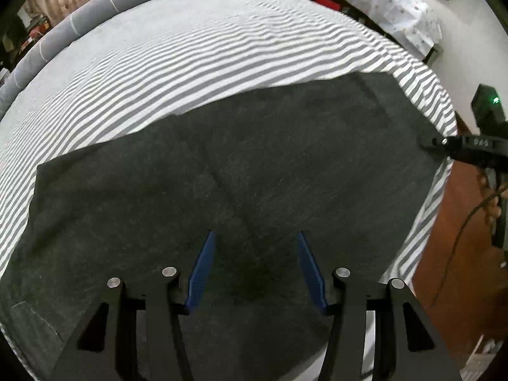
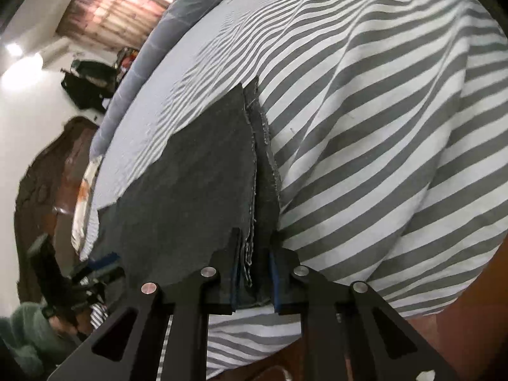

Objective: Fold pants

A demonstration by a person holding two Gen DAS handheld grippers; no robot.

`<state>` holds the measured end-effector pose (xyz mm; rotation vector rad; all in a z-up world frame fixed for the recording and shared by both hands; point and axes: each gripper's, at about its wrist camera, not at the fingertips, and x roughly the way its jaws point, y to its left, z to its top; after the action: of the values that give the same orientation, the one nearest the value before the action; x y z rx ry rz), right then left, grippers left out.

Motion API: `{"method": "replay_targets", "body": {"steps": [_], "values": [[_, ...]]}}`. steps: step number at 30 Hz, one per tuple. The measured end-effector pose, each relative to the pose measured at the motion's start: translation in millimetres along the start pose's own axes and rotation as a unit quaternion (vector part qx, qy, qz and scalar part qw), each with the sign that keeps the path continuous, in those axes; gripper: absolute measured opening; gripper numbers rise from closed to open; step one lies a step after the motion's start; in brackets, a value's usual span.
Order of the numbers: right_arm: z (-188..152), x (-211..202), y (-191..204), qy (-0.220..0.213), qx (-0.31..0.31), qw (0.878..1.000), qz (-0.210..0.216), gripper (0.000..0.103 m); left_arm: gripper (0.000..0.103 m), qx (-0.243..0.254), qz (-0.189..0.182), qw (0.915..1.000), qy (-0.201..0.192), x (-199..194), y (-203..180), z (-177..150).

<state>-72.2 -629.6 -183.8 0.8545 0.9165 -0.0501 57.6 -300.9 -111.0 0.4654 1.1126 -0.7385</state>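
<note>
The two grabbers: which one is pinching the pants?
The right gripper. Its blue pads squeeze the frayed edge of the dark pants. The left gripper hangs open above the pants, with nothing pinched between its fingers.

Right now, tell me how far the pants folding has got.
Done: the dark pants lie spread flat on the striped bed sheet, seemingly already doubled, with stacked frayed edges showing in the right wrist view. In hand: the right gripper is clamped on those layered edges, while the left gripper hovers open above the fabric. Left: the left grab and the next fold.
</note>
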Motion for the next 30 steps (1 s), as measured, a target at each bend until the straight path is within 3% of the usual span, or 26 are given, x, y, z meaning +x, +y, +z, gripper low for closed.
{"method": "replay_targets", "body": {"steps": [4,11,13,17,21,25,30], "values": [[-3.5,-5.0,7.9,-0.006,0.002,1.0,-0.013,0.009,0.054,-0.003,0.008,0.9999,0.014,12.8,2.6,-1.4],[-0.8,-23.8,35.6,-0.022,0.003,0.999,-0.027,0.008,0.054,0.002,0.017,0.9997,0.02,16.1,-0.6,1.2],[0.3,-28.8,44.4,-0.025,0.004,0.999,-0.029,0.008,0.054,-0.007,-0.002,0.9997,0.021,12.0,3.8,2.6],[0.8,-34.7,62.9,-0.018,-0.025,0.996,-0.079,0.007,0.054,-0.05,-0.051,0.9974,0.007,-9.0,26.5,1.7],[0.4,-36.3,75.3,-0.018,-0.028,0.994,-0.104,0.007,0.055,-0.082,-0.062,0.9944,-0.022,-37.4,53.6,-6.4],[0.2,-40.3,88.1,-0.024,-0.013,0.996,-0.079,0.007,0.055,-0.103,-0.061,0.9922,-0.032,-50.3,78.2,-16.4],[-2.9,-40.3,127.6,-0.027,-0.014,0.999,-0.027,0.007,0.055,-0.137,-0.085,0.986,-0.043,-70.2,108.0,-34.3]]}}
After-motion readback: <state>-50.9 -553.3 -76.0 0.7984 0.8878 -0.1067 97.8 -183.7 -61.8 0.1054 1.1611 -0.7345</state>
